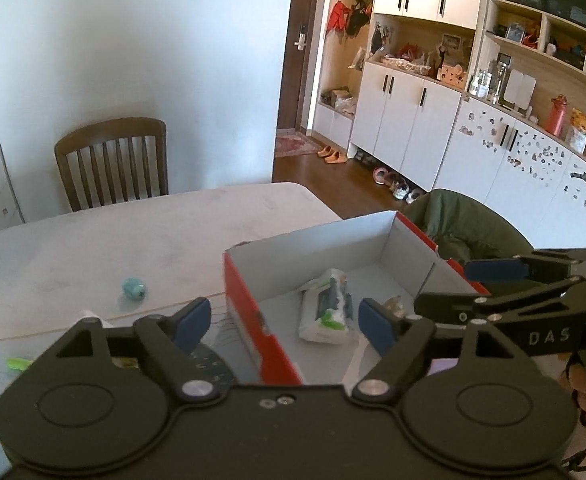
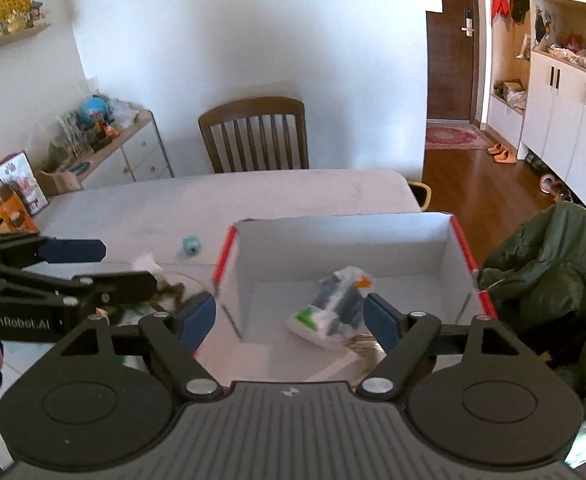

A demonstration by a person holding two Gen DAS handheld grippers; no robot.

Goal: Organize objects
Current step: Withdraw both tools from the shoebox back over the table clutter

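Note:
An open red box (image 1: 249, 300) with a white inside stands on the pale table (image 1: 93, 240). A white, green and grey packet (image 1: 325, 308) lies on its floor, also visible as the packet (image 2: 333, 304) in the right wrist view. My left gripper (image 1: 285, 322) is open above the box's near left corner, holding nothing. My right gripper (image 2: 289, 318) is open over the box (image 2: 345, 236), also holding nothing. Each shows in the other's view: the right gripper (image 1: 469, 285) and the left gripper (image 2: 105, 267). A small teal ball (image 1: 134, 287) rests left of the box.
Loose items lie left of the box: a crumpled white piece (image 2: 147, 264), a brown tangle (image 2: 173, 292), a green bit (image 1: 17, 363). A wooden chair (image 2: 253, 136) stands at the far side. A green jacket (image 2: 553, 264) hangs on the right. A low cabinet (image 2: 133, 152) stands far left.

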